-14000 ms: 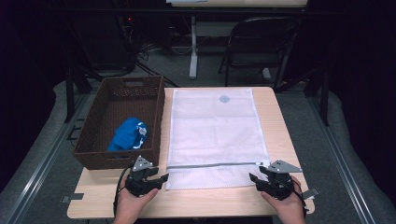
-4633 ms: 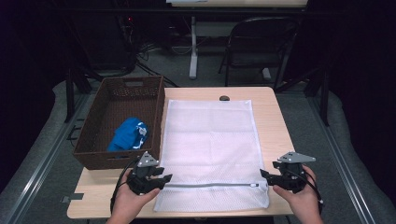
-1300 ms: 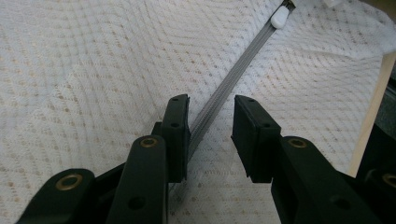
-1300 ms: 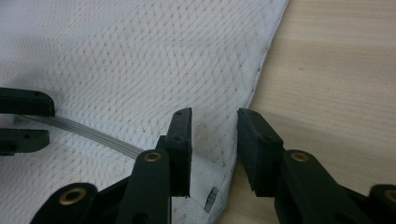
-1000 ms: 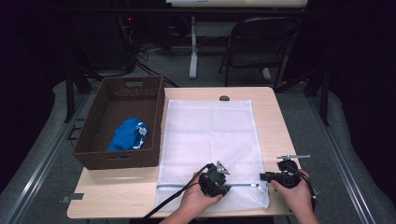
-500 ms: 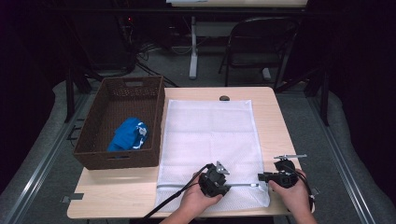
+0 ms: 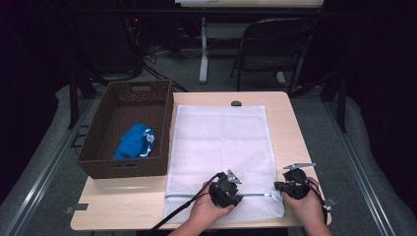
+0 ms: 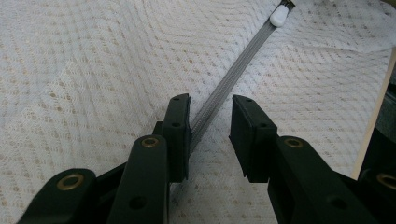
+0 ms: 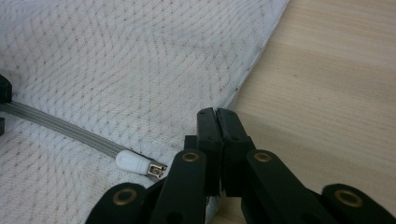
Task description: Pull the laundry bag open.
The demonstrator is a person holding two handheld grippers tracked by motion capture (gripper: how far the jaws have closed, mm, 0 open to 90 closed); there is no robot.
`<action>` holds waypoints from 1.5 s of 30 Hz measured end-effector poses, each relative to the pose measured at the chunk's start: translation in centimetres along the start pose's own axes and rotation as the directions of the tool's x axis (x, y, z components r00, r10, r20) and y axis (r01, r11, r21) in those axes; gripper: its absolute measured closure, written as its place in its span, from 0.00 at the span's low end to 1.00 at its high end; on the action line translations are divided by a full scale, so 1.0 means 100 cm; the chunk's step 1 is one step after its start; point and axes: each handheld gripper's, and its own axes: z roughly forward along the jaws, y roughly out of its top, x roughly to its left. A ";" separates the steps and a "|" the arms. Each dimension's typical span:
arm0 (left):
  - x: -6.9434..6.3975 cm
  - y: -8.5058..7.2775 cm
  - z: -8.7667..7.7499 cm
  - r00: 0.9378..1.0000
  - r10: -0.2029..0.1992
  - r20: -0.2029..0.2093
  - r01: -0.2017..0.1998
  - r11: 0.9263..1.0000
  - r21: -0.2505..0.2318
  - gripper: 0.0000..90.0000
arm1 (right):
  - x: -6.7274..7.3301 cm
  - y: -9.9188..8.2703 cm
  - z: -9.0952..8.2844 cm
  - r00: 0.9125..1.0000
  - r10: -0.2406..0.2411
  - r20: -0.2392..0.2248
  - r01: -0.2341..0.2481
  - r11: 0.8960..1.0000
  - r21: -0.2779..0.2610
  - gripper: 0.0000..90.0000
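So we've got the mesh bag (image 7: 221, 147) lying flat on the table (image 7: 295, 123), zip end toward us. Our left claw (image 8: 210, 109) is sitting on the bag with its jaws a bit apart, straddling the grey zip (image 8: 233, 74). The zip tape runs right up between the pads, and as far as we can see they aren't pinching it. From that claw the zip heads away to the white pull (image 8: 279, 17), which is well ahead of the jaws, near the bag's far corner.

Our right claw (image 9: 217, 114) has just snapped closed, pads tight against each other. It's right at the bag's edge where mesh meets bare wood. Whether a bit of the hem is caught between the pads, we can't tell. The pull (image 9: 131, 163) lies just to the left of that claw, close but not in the jaws.

From above, the two claws (image 7: 227, 189) (image 7: 290, 186) are along the zip line, left one mid-bag, right one at the corner. Off to the left of both is the basket (image 7: 98, 147) with a blue cloth (image 7: 135, 142) in it.
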 end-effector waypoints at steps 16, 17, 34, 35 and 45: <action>-0.001 0.000 0.001 1.000 0.003 -0.009 -0.003 1.000 -0.012 0.77 | 0.000 0.011 -0.022 0.996 0.012 -0.091 -0.018 0.998 -0.062 1.00; -0.001 0.000 0.001 1.000 0.003 -0.009 -0.003 1.000 -0.012 0.77 | 0.000 0.013 -0.023 0.995 0.010 -0.097 -0.016 0.998 -0.061 1.00; 0.002 -0.001 0.000 1.000 -0.004 0.006 0.005 1.000 -0.012 0.77 | 0.017 0.036 -0.043 0.981 -0.012 -0.196 -0.014 0.992 -0.129 1.00; 0.002 -0.001 0.000 1.000 -0.002 0.004 0.002 1.000 -0.009 0.77 | 0.018 0.036 -0.043 0.980 -0.010 -0.199 -0.015 0.992 -0.128 1.00; -0.011 0.015 0.001 0.999 0.030 0.016 -0.029 0.999 -0.030 0.80 | 0.017 0.033 -0.039 0.979 -0.025 -0.204 -0.004 0.990 -0.144 1.00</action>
